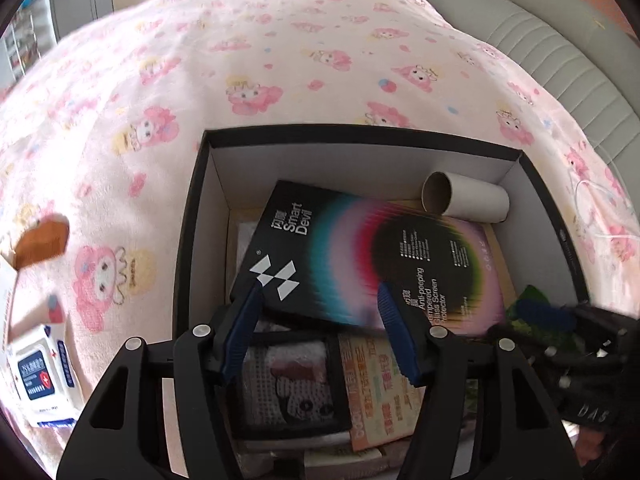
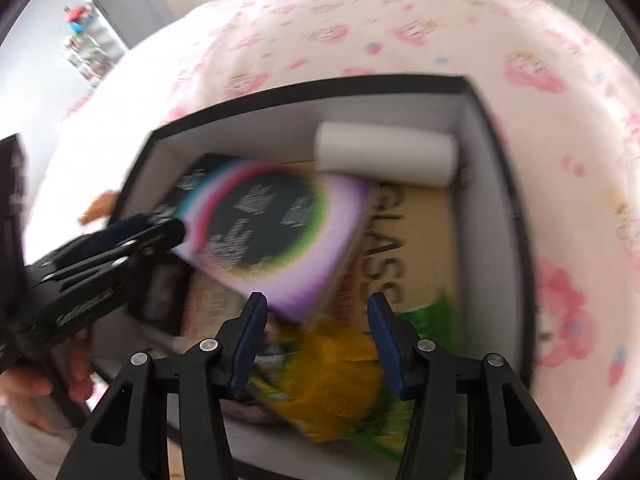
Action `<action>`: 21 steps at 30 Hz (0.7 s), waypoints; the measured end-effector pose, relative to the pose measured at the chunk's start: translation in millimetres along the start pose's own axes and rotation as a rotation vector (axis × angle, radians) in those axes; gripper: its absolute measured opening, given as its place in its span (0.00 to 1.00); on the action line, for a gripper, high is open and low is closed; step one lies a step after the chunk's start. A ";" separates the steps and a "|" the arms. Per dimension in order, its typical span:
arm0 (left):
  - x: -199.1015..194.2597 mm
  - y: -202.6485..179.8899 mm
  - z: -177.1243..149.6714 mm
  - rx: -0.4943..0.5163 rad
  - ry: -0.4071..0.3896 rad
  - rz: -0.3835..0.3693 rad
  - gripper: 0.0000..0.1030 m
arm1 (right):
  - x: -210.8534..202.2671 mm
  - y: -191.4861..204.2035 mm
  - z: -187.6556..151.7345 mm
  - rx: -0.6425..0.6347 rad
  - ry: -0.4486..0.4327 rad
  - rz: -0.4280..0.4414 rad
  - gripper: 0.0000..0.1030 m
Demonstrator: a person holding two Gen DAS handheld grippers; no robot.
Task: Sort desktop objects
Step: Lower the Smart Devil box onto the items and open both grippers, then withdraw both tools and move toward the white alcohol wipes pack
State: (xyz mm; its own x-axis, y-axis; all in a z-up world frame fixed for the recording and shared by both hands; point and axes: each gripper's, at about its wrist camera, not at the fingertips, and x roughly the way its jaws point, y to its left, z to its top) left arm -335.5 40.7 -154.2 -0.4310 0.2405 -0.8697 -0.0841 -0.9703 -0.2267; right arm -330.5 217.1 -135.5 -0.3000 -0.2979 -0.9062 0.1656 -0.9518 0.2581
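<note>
— Left claw: clenched or released?
— Cannot tell. Fingers astride the near edge of the screen protector box, which is tilted inside the black carton; hard to say whether the pads touch it.
— Beyond the tips?
— Cardboard tube, ahead and to the right, lying by the far wall.
— Beneath?
— Framed knitted picture, lying flat.
— Right claw?
— Released, spread above a yellow-green packet in the carton.
— Outside?
— Wipes pack, well left of the left claw, on the pink cloth.
</note>
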 end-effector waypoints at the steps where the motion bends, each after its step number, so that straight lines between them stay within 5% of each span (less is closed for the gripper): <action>1: -1.2 -0.1 -1.4 -0.001 0.007 -0.013 0.57 | 2.9 -0.5 3.0 0.012 0.002 0.021 0.47; 14: -22.9 9.6 -21.9 -0.045 -0.016 -0.049 0.56 | 22.8 33.2 19.6 -0.013 -0.005 -0.033 0.50; 21: -41.1 12.7 -34.4 -0.026 -0.030 -0.060 0.56 | 6.2 19.9 7.4 -0.005 -0.046 -0.062 0.50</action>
State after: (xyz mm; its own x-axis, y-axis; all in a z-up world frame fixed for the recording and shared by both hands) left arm -287.9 19.4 -136.4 -0.4528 0.2974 -0.8406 -0.0878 -0.9530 -0.2898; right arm -336.0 195.8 -133.5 -0.3522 -0.2416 -0.9042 0.1496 -0.9682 0.2005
